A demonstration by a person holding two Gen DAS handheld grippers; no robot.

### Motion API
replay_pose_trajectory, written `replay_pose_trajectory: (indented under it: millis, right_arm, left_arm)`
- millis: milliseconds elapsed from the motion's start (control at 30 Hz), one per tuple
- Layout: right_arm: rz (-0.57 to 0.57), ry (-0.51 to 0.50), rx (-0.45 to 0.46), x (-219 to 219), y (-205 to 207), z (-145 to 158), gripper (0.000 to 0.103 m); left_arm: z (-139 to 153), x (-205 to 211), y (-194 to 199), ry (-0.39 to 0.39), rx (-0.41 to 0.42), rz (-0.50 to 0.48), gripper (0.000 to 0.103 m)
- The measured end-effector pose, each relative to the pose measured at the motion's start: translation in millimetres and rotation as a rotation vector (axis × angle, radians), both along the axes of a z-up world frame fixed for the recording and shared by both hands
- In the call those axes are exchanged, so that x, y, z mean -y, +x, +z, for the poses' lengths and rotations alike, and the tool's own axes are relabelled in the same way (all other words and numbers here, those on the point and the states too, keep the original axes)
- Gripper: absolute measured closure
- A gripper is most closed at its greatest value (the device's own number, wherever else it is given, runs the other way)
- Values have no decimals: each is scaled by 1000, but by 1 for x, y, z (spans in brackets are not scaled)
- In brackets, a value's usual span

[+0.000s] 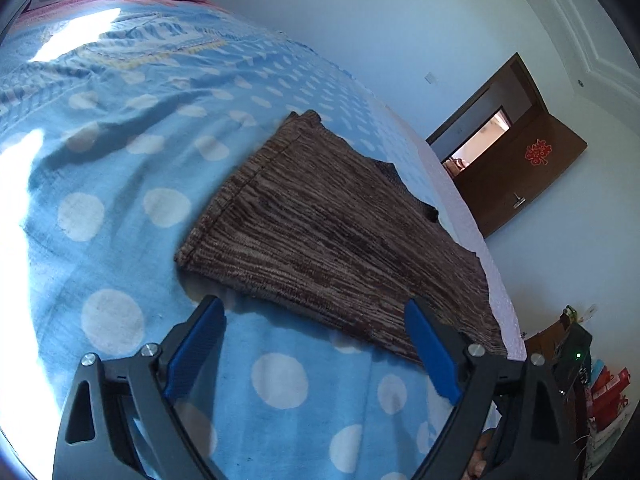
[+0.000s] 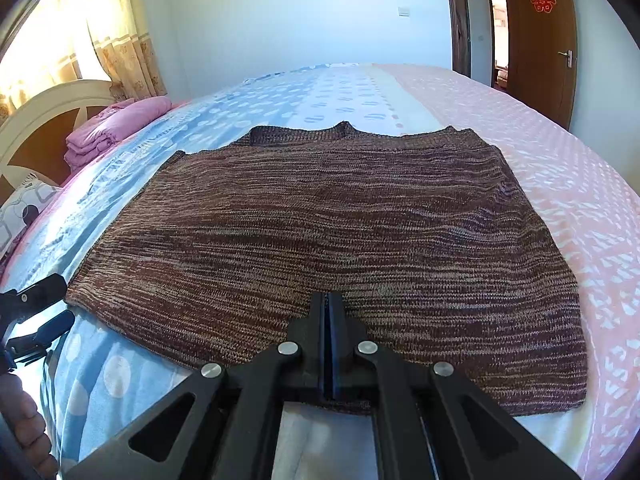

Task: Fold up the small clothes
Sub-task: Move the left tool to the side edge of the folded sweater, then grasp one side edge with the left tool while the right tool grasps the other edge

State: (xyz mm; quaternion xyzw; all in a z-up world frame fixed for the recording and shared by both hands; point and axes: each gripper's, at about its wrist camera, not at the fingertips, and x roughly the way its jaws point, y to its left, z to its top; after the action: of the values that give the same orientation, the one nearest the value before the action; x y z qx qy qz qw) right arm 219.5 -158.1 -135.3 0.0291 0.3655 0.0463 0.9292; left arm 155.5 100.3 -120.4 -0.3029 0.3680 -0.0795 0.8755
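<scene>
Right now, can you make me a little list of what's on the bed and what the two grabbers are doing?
garment: brown knitted sweater, lying flat
under it: blue dotted blanket on one side, pink bedspread on the other
left gripper: open, holding nothing, near the sweater's edge
right gripper: shut, tips over the sweater's near hem; whether it pinches cloth cannot be told
at the headboard: folded pink bedding
behind: brown door, open

Bright daylight, blown-out glare patches, perhaps slight blur, fisheye-warped edges.
</scene>
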Motion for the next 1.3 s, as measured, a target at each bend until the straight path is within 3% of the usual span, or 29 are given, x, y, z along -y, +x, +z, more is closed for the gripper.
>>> replay_pose_trajectory:
  millis: [333, 467, 667, 867, 933, 967, 1033, 1067, 1100, 1167, 1300]
  right_arm:
    - [5, 21, 0, 2, 0, -1, 102]
    - [7, 36, 0, 4, 1, -1, 102]
    - [8, 44, -1, 4, 1, -2, 102]
    - [7, 40, -1, 4, 0, -2, 102]
    - [7, 38, -1, 4, 1, -2, 102]
    - [8, 37, -1, 4, 1, -2, 102]
    - [7, 35, -1, 4, 1, -2, 102]
    - [6, 32, 0, 4, 1, -2, 102]
    - [5, 18, 1, 2, 1, -1, 102]
    - [13, -34, 3, -8, 0, 4, 101]
    - [193, -36, 83, -55, -17, 27, 101]
  left_arm:
    - [4, -29, 58, -181, 54, 37, 5]
    - [4, -36, 48, -186, 75, 2, 5]
    - [-1, -39, 27, -113, 72, -18, 11]
    - [-2, -56, 41, -218, 39, 41, 11]
    - [-4, -54, 50, -189, -10, 51, 16]
    - [-4, -50, 51, -154, -18, 39, 24]
    - [-6, -43, 48, -113, -19, -3, 44]
    - [-9, -41, 45, -119, -29, -29, 60]
    - [-12, -40, 42, -129, -37, -42, 69]
    - [-15, -41, 35, -114, -29, -44, 78]
    - [-6, -45, 36, -96, -5, -61, 83]
